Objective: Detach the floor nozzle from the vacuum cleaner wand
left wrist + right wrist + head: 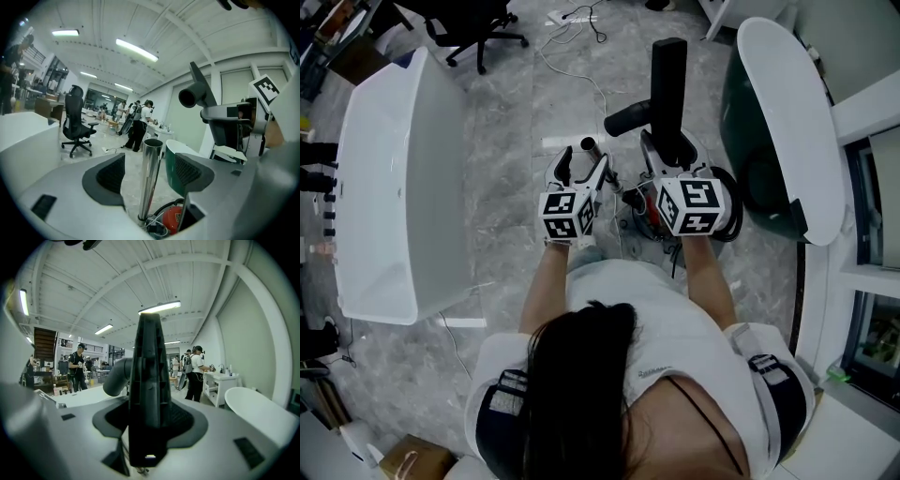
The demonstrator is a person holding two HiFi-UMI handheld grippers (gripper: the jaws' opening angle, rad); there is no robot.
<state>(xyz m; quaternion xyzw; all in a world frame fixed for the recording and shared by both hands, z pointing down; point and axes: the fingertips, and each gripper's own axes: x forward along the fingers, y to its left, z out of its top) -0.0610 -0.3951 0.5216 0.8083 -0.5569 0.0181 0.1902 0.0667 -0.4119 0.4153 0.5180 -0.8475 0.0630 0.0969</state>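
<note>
Head view, starting at the left: a long white counter (394, 178) lies well to the left of the wand (588, 145), and a black office chair (478, 28) stands beyond it. The wand is a bare metal tube standing upright on the grey marble floor (506, 187), with its open top end free. The left gripper (582, 172) sits just on the near side of the wand, its jaws spread wide on either side of the tube. The left gripper view shows a clear gap between each pad and the metal, so this gripper grips nothing. At the foot of the wand lies a red vacuum body (173, 219) among tangled cables. Just right of the wand, the right gripper (668, 159) is clamped on the black floor nozzle (668, 80). The nozzle stands on end, apart from the wand, and its grey elbow neck (626, 120) reaches toward the wand without touching it. Farther right of the wand stands a green tub with a white rim (787, 122).
</note>
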